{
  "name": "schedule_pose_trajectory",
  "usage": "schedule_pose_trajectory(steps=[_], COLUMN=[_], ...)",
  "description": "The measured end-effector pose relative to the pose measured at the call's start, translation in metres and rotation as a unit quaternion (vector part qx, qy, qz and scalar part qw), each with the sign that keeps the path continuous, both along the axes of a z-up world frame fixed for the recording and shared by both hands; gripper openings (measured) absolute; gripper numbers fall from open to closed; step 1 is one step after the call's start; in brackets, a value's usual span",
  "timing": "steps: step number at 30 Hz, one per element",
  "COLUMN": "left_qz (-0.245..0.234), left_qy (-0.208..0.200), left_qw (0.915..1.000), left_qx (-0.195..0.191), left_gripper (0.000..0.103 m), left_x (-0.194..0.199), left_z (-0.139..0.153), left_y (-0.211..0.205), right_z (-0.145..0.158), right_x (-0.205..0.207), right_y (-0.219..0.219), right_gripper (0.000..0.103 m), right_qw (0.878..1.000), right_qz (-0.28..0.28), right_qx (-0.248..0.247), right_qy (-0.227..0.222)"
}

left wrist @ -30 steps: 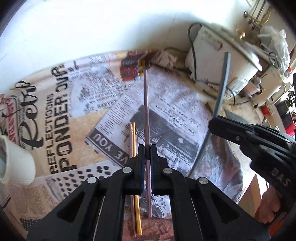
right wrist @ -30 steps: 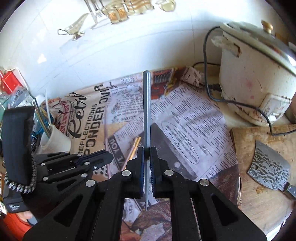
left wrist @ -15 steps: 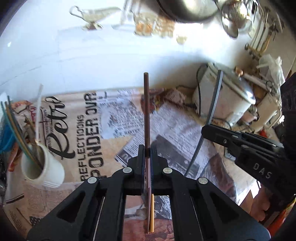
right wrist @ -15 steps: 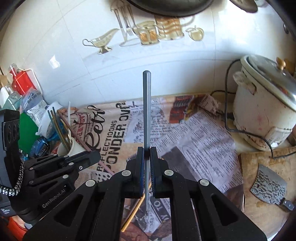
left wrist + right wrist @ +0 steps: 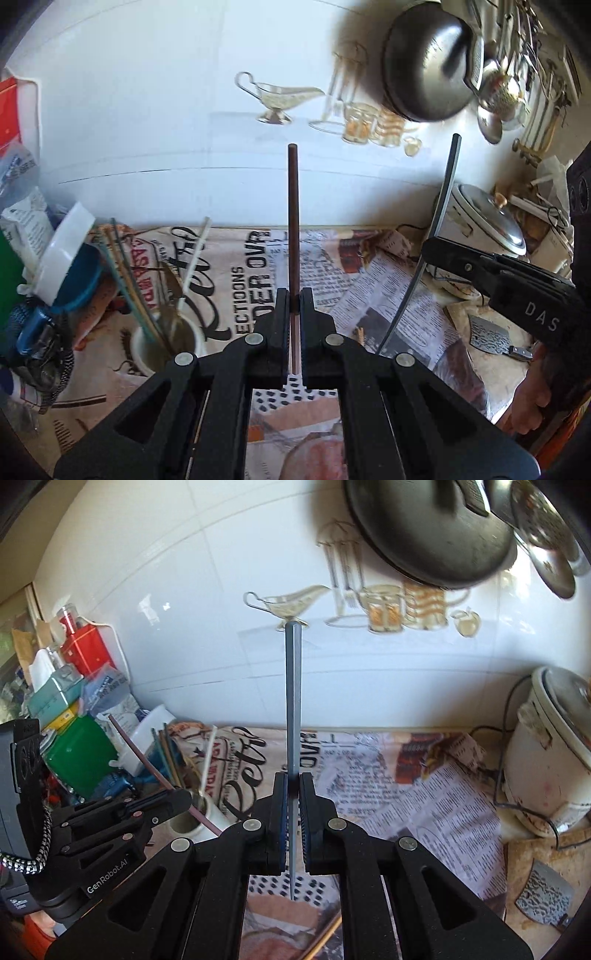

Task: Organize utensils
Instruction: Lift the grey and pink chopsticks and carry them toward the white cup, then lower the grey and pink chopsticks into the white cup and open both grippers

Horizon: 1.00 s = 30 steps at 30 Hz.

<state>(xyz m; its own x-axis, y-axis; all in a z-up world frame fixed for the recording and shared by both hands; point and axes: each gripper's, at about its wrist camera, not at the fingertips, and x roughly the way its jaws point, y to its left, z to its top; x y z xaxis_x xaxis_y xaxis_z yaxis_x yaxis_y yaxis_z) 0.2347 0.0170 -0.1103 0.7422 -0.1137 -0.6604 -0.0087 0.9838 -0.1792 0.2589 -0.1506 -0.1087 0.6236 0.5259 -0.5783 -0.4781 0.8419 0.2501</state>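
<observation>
My left gripper (image 5: pixel 294 301) is shut on a brown chopstick (image 5: pixel 293 206) that points up and away, held above the newspaper. My right gripper (image 5: pixel 294 781) is shut on a grey chopstick (image 5: pixel 293 701), also raised; it shows at the right of the left wrist view (image 5: pixel 441 218). A white cup (image 5: pixel 146 360) with several chopsticks and a white stick stands at the left, below and left of the left gripper; it also shows in the right wrist view (image 5: pixel 214 818). A gold chopstick (image 5: pixel 325 936) lies on the paper below the right gripper.
Newspaper (image 5: pixel 391 295) covers the counter. A white rice cooker (image 5: pixel 546 760) stands at the right, with a cleaver (image 5: pixel 543 897) on a wooden board. Boxes, a green container (image 5: pixel 77 755) and bottles crowd the left. A dark pan (image 5: pixel 424 528) hangs on the tiled wall.
Both grippers have risen and tilted up with their chopsticks. The cup has come closer into view at the left, and the left gripper has moved toward it.
</observation>
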Motion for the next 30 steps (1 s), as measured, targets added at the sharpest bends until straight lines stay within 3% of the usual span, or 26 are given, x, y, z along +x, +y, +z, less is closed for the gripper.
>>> schedule_pose_trajectory(steps=[16,22,30], left_qz=[0.087,0.094,0.081], left_qy=[-0.040,-0.045,-0.027], left_qw=[0.9954,0.9945,0.9964], left_qx=[0.005,0.006,-0.002], left_gripper=[0.003,0.003,0.003], left_x=[-0.034,-0.037,-0.026], left_z=[0.031,0.032,0.013], left_y=[0.104,0.128,0.143], right_z=[0.016,0.017,0.001], right_x=[0.001,0.007,0.021], right_y=[0.103,0.137,0.168], right_gripper=[0.006,0.006,0.006], right_qw=[0.997,0.996,0.996], right_qz=[0.076,0.087,0.082], right_qx=[0.010,0.004,-0.009], right_qy=[-0.022,-0.031,-0.020])
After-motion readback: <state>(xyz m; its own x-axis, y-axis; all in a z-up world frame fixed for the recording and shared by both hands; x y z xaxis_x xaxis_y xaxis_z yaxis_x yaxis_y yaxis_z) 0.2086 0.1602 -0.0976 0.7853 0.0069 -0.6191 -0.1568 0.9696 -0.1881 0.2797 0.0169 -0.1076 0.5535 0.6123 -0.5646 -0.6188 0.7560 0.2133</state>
